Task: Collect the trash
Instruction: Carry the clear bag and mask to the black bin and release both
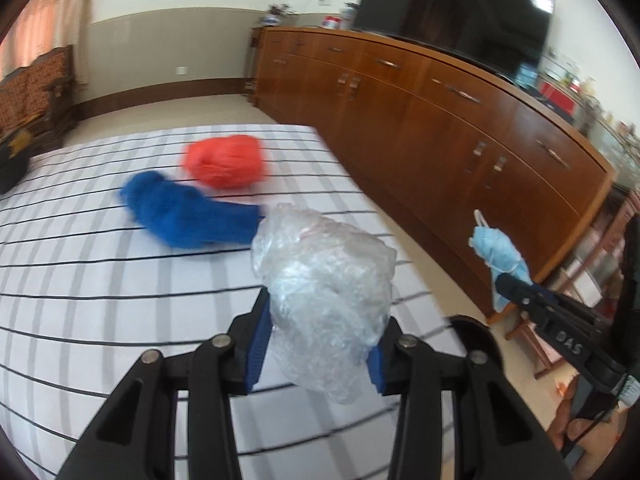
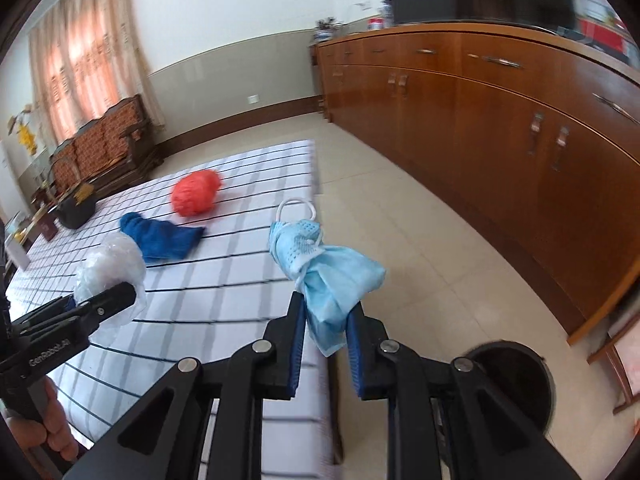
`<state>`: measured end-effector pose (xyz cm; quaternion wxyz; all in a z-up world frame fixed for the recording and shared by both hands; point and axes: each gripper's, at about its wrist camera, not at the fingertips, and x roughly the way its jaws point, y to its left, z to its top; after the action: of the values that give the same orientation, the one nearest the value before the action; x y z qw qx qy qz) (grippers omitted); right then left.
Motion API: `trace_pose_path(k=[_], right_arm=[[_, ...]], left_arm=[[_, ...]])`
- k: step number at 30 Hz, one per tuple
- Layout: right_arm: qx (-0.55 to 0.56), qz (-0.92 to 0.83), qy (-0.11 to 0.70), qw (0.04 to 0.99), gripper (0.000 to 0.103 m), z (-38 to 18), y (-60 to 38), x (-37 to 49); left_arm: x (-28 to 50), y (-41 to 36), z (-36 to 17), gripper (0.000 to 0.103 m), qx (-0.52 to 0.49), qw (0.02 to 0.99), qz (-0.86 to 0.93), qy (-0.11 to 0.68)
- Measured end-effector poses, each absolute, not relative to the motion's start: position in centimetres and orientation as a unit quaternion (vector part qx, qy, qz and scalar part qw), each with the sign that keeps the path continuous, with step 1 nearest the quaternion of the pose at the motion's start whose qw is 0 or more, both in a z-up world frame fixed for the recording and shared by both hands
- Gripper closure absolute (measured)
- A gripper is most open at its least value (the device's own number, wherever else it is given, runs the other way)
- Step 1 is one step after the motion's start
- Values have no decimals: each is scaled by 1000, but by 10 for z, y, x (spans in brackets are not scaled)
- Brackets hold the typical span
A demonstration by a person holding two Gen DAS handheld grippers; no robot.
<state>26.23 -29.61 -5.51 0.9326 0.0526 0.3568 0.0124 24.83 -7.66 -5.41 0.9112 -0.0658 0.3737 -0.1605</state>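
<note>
My left gripper (image 1: 320, 320) is shut on a crumpled clear plastic bag (image 1: 324, 284), held above the table's right part; it also shows in the right wrist view (image 2: 110, 276). My right gripper (image 2: 326, 312) is shut on a light blue face mask (image 2: 320, 268) with a white ear loop, held past the table's right edge over the floor; the mask also shows in the left wrist view (image 1: 498, 256). A black round bin (image 2: 516, 384) stands on the floor below the right gripper, its rim also in the left wrist view (image 1: 476, 332).
A white table with a dark grid (image 1: 100, 300) carries a red-orange crumpled wad (image 1: 224, 160) and a blue cloth (image 1: 188, 212). A long wooden sideboard (image 1: 440, 128) with a dark TV (image 1: 460, 12) runs along the right. A dark basket (image 2: 76, 208) sits at the table's far left.
</note>
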Motion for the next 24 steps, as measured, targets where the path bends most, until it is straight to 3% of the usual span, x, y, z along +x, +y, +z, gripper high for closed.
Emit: trace_pose_path(k=[12,24], right_arm=[[108,-112,388,908,82,-86,-431,208],[147,-162,451,865,82,-150,-516,178]], left_arm=[[222,-225,-49,60,-30,871,-292,394],[214,-321,-123,60,10,834,-307,458]])
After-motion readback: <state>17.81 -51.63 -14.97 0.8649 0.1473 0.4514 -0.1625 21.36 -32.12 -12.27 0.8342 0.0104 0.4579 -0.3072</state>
